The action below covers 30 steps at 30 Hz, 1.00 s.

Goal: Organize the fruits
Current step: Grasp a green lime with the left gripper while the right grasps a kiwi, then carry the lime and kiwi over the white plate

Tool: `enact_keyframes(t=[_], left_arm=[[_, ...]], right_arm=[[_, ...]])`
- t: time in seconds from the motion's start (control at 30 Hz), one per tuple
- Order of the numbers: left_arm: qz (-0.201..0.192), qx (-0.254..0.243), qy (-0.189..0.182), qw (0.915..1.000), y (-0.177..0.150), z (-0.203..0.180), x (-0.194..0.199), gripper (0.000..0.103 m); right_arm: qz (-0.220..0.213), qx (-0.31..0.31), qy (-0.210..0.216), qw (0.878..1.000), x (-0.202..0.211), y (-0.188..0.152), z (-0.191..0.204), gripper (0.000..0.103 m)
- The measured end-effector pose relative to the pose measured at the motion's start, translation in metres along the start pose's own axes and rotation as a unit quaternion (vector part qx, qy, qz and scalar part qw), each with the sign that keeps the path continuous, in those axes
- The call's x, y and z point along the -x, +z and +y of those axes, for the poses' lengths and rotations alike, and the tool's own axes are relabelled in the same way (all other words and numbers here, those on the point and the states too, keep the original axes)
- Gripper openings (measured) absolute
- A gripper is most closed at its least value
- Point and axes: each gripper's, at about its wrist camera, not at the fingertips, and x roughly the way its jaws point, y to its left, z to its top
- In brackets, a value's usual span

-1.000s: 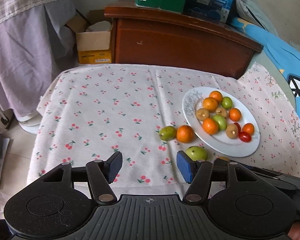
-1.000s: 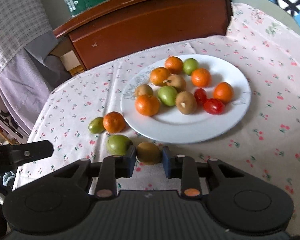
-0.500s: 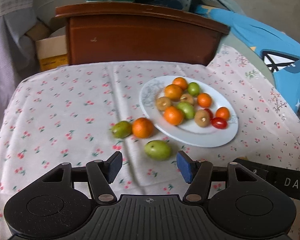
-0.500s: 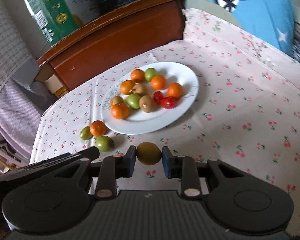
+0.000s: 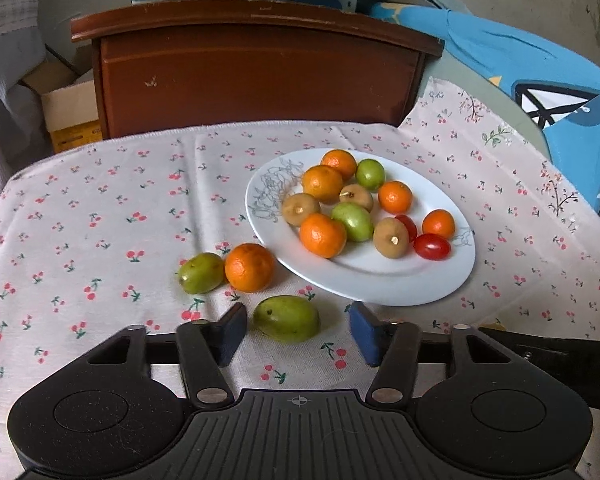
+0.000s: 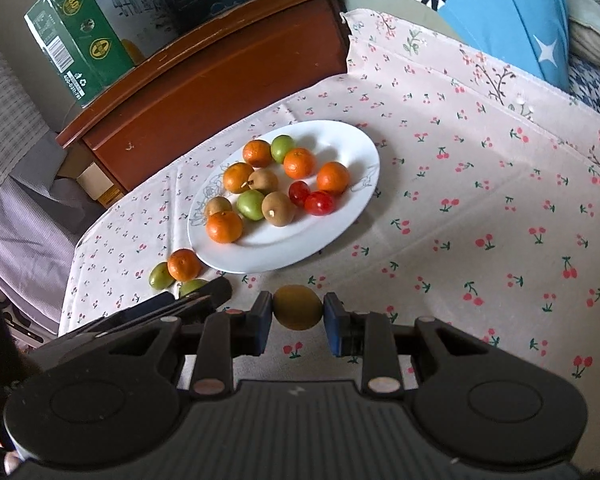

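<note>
The right gripper [image 6: 298, 320] is clamped on a brownish-green fruit [image 6: 298, 307], held above the cherry-print cloth [image 6: 480, 200] just in front of the white plate [image 6: 356, 148]. The left gripper [image 5: 296, 334] has its jaws closing around a green fruit [image 5: 287, 318] lying on the cloth, the pads not yet touching it. Beyond it, 1 orange [image 5: 249, 267] and a smaller green fruit [image 5: 201, 273] touch beside the plate, which holds 12 fruits.

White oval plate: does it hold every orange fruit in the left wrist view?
No, one orange mandarin lies on the cloth beside the white oval plate.
</note>
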Motion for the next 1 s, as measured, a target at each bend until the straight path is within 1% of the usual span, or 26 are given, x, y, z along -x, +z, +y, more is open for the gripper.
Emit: enact_keyframes(t=[0.03,0.07,0.1,0.2,0.37,0.53,0.73,0.83,1.0], left_arm=[[0.002,0.001,0.001,1.0000,0.000,0.000,-0.002,0.038],[0.001,0.003,0.002,1.0000,0.000,0.001,-0.003,0.033],[0.002,0.006,-0.001,1.0000,0.000,0.002,-0.003,0.032],[0.001,0.021,-0.013,0.9997,0.001,0.005,-0.001,0.032],[-0.006,0.017,-0.012,0.9998,0.003,0.003,0.014,0.032],[-0.014,0.010,-0.001,0.9999,0.002,0.004,0.036,0.032],[-0.016,0.045,0.006,0.9988,-0.005,0.018,0.062,0.032],[-0.015,0.050,0.015,0.9985,-0.011,0.023,0.072,0.032],[-0.017,0.047,0.016,0.9986,-0.018,0.024,0.089,0.032]], right_arm=[[0.001,-0.002,-0.001,1.000,0.000,0.000,0.000,0.028],[0.001,-0.003,-0.001,1.000,-0.001,0.000,-0.001,0.028],[0.001,-0.005,-0.001,1.000,-0.001,0.000,-0.001,0.028],[0.001,-0.006,-0.001,1.000,-0.002,0.000,-0.001,0.028],[0.002,-0.003,-0.003,1.000,-0.004,0.000,0.000,0.028],[0.003,0.002,-0.008,1.000,-0.007,-0.003,0.001,0.028],[0.000,0.017,-0.003,1.000,-0.003,-0.005,0.004,0.028],[-0.001,0.022,-0.002,1.000,0.001,-0.006,0.005,0.028],[-0.001,0.015,0.009,1.000,0.012,-0.010,0.004,0.028]])
